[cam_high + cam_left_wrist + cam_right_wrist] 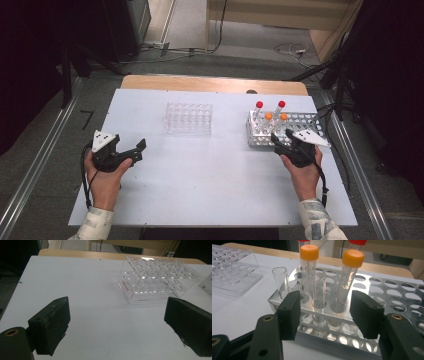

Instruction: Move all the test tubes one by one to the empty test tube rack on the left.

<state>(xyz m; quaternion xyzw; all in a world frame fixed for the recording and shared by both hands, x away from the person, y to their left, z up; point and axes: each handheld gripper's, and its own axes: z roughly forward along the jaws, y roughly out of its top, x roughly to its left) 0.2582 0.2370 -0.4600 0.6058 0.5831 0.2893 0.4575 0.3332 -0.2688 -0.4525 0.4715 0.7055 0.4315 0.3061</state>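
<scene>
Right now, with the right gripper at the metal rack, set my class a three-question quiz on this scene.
1. True or false: the clear plastic rack holds capped tubes.
2. Which tube stands between the jaws of the right gripper? A: an orange-capped tube. B: the uncapped clear tube. C: a red-capped tube.
3. How many orange caps stand in the metal rack?

Key:
1. False; it is empty.
2. B; the pads do not press on it yet.
3. Two, seen in the right gripper view: and.
</scene>
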